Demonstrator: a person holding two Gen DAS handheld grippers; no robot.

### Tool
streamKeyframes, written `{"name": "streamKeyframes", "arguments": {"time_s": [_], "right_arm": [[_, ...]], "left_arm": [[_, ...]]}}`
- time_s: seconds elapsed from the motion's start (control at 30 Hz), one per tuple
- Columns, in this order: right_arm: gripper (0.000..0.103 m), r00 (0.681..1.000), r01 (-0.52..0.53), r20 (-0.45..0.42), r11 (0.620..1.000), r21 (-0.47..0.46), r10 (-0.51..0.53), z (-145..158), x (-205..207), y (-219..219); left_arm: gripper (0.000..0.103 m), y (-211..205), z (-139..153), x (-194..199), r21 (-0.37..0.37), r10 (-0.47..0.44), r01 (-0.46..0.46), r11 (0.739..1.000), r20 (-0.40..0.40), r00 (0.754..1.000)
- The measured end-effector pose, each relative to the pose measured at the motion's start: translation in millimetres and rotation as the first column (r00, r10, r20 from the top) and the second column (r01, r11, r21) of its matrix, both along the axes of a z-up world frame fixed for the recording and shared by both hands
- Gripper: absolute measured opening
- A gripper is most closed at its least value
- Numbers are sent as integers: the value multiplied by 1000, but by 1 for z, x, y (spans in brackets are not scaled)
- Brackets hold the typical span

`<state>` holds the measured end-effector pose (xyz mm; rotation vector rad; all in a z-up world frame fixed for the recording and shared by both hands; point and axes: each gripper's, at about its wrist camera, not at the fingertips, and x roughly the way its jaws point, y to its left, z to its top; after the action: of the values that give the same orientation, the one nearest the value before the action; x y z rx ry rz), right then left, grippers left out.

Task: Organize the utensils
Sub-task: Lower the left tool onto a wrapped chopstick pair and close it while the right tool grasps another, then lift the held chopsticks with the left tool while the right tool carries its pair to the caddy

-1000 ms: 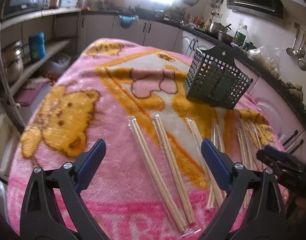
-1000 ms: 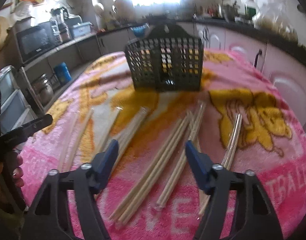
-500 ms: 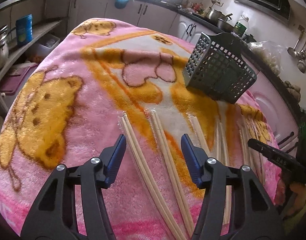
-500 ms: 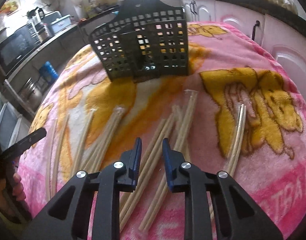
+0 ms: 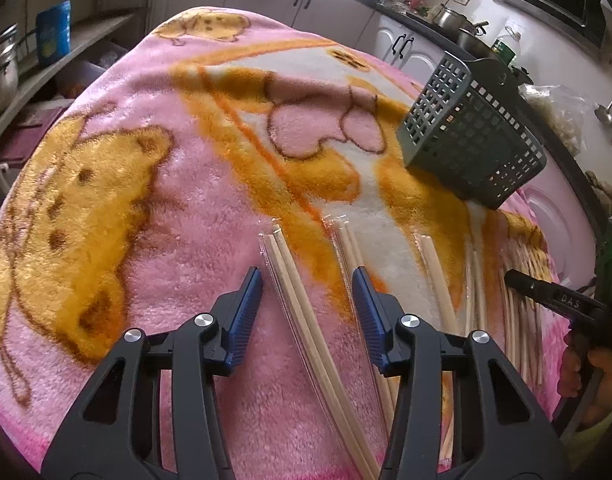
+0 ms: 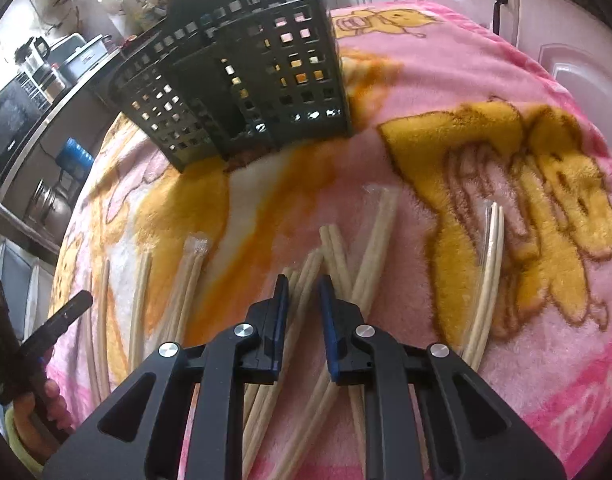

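1. So far nothing looks sorted: the chopstick pairs, several in clear sleeves, all lie flat on the pink blanket over the surface, on the near side of the dark slotted utensil basket, which appears empty (its far corners are hidden).
2. Their long axes run roughly toward the basket, fanned like spokes; the outermost pair sits well off to its right.
3. The left tongs stand apart, straddling the leftmost sleeved pair, and have just been closing; the pads do not yet press it.
4. The right tongs have just been closing to a narrow gap over the middle cluster; whether they pinch a stick I cannot tell.
5. Left to do, I judge: every pair lifted and stood in the basket.
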<state>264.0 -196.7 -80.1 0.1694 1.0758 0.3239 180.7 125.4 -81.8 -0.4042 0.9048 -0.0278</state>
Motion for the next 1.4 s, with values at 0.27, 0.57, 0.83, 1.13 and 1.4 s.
{"name": "streamKeyframes", "arguments": {"time_s": [0.27,0.57,0.83,1.13,1.4], "right_arm": [[9,1000,7,-25,996,92,-4,-2,16,-10],[7,1000,-9,20,990,140,6,18,14,-19],[7,993,-66,103,983,173,49,41,5,-23],[7,951,-154,300,951,266,70,84,-13,-30],[7,832,-182,555,947,263,6,130,-22,-33]], "left_arm": [[18,6,-3,11,-6,11,-11,1000,-14,1000],[2,19,0,21,-60,-2,-1,998,-43,999],[1,18,37,21,-87,-20,25,996,54,998],[1,-4,99,24,-78,-50,72,994,253,966],[1,-30,156,44,-22,-37,52,998,441,897]]}}
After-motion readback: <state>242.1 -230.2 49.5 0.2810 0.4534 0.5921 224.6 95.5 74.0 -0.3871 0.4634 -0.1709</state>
